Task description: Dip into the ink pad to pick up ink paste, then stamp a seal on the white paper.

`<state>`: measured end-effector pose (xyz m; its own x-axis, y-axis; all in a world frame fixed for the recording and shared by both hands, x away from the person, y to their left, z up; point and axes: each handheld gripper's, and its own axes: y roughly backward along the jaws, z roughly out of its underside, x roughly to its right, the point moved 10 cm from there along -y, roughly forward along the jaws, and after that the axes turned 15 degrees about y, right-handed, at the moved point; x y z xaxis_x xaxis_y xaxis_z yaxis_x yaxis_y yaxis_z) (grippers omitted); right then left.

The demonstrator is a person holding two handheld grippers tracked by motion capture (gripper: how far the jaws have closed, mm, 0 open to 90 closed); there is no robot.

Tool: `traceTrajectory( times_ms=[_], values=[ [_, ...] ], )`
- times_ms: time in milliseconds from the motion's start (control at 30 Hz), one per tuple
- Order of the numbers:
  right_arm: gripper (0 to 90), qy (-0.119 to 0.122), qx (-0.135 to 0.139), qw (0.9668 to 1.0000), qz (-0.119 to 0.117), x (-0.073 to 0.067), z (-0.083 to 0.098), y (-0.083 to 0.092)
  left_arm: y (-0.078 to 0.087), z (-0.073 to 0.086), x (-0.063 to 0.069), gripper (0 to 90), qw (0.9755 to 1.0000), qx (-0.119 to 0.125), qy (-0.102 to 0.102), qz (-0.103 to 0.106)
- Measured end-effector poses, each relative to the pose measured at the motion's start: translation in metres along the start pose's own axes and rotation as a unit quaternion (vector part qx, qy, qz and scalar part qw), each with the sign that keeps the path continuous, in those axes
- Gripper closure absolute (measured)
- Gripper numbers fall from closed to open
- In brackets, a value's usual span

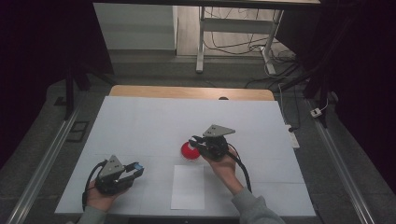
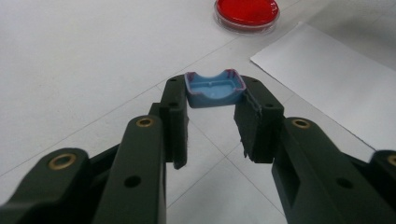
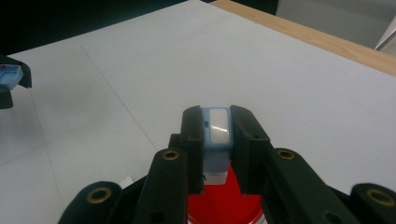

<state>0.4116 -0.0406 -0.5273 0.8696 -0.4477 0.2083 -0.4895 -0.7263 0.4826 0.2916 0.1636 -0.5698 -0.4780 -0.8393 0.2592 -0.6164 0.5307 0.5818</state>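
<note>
My left gripper point(image 2: 215, 100) is shut on a small blue cap-like piece point(image 2: 215, 88) with a curved cut-out, held at the jaw tips above the white table; it shows as the left gripper point(image 1: 135, 170) in the high view, near the front left. My right gripper point(image 3: 217, 128) is shut on a narrow pale blue and white piece point(image 3: 218, 125), held upright between its jaws. It hovers right over a round red dish point(image 3: 224, 205), seen also as the red dish point(image 1: 187, 150) in the high view and the red dish point(image 2: 246, 11) in the left gripper view. The right gripper point(image 1: 195, 141) sits mid-table.
A white sheet of paper point(image 1: 187, 186) lies flat near the front edge, just below the dish. The white table cover point(image 1: 140, 121) ends at a wooden strip point(image 1: 191, 92) at the far side. Table legs and cables stand on the floor beyond.
</note>
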Motion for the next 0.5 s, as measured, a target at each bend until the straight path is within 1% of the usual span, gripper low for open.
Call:
traceTrajectory(
  times_ms=[367,500],
  values=[
    [75.5,-0.002,0.008,1.0000,0.002,0.0021,-0.0037,0.0080,-0.0005,-0.0001,0.0005,65.1,1.0000,0.000,0.000,0.000],
    [75.5,0.000,0.007,1.0000,0.005,0.0035,-0.0036,0.0093,0.0000,0.0002,-0.0002,65.1,1.0000,0.000,0.000,-0.001]
  ],
)
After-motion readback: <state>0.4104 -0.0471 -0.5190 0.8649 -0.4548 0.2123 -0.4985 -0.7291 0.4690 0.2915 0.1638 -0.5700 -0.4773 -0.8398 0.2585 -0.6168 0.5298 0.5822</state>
